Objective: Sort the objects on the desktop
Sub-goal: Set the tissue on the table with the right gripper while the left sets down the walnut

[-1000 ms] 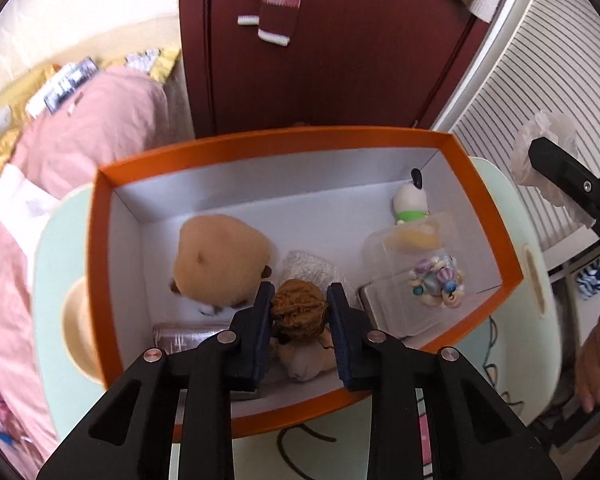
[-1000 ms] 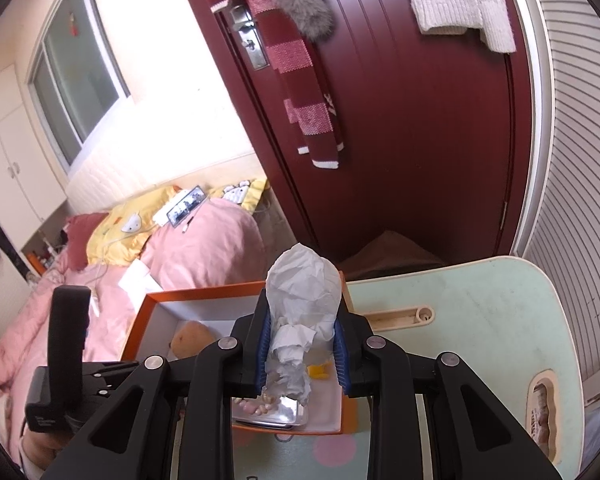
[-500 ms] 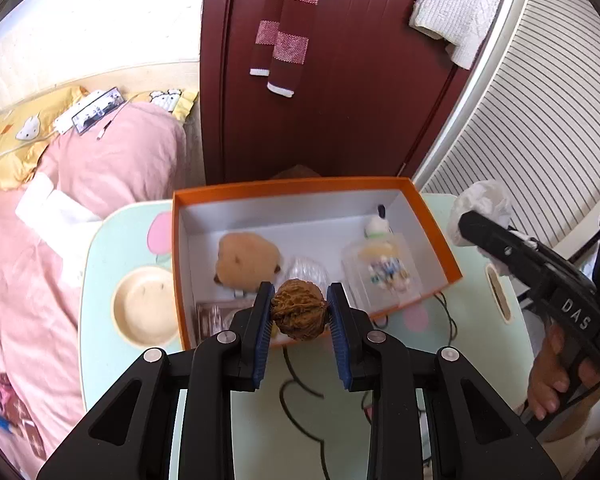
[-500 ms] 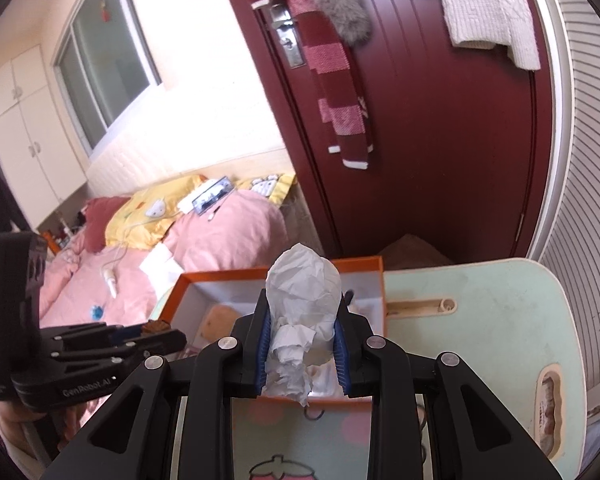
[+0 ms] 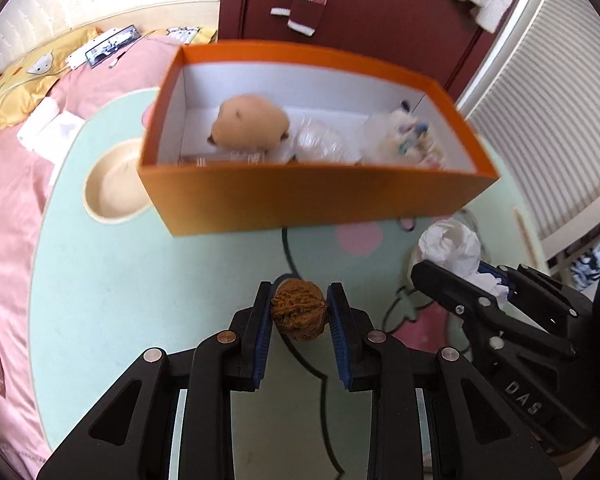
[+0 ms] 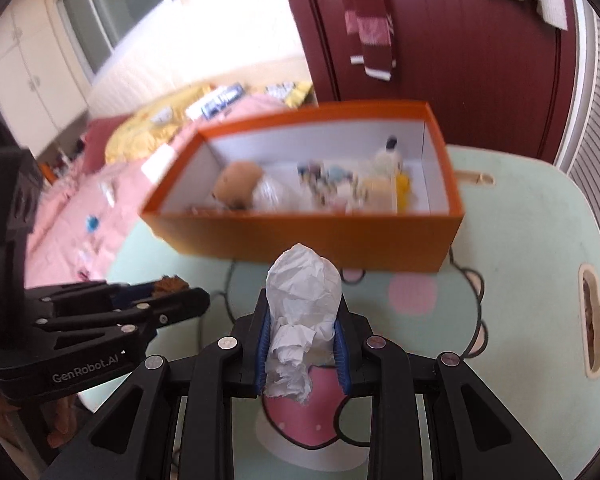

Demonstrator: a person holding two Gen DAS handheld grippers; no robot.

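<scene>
My left gripper (image 5: pixel 299 312) is shut on a brown walnut (image 5: pixel 298 315) and holds it low over the green table, in front of the orange box (image 5: pixel 316 196). My right gripper (image 6: pixel 302 336) is shut on a crumpled white tissue (image 6: pixel 303 308), also in front of the box (image 6: pixel 308 240). The box holds a tan plush toy (image 5: pixel 252 126), a clear wrapped item (image 5: pixel 320 144) and small figurines (image 5: pixel 408 136). The left gripper with the walnut (image 6: pixel 168 283) shows at the left of the right wrist view. The right gripper with the tissue (image 5: pixel 454 250) shows at the right of the left wrist view.
The pale green table (image 5: pixel 120 280) has a cartoon print and a round recessed cup holder (image 5: pixel 114 192) left of the box. A slot handle (image 6: pixel 590 320) is at its right edge. A pink bed (image 5: pixel 8 160) lies left; a dark red door (image 6: pixel 460 40) stands behind.
Both grippers have pulled back from above the box and dropped to the table in front of it, the walnut and the tissue still held.
</scene>
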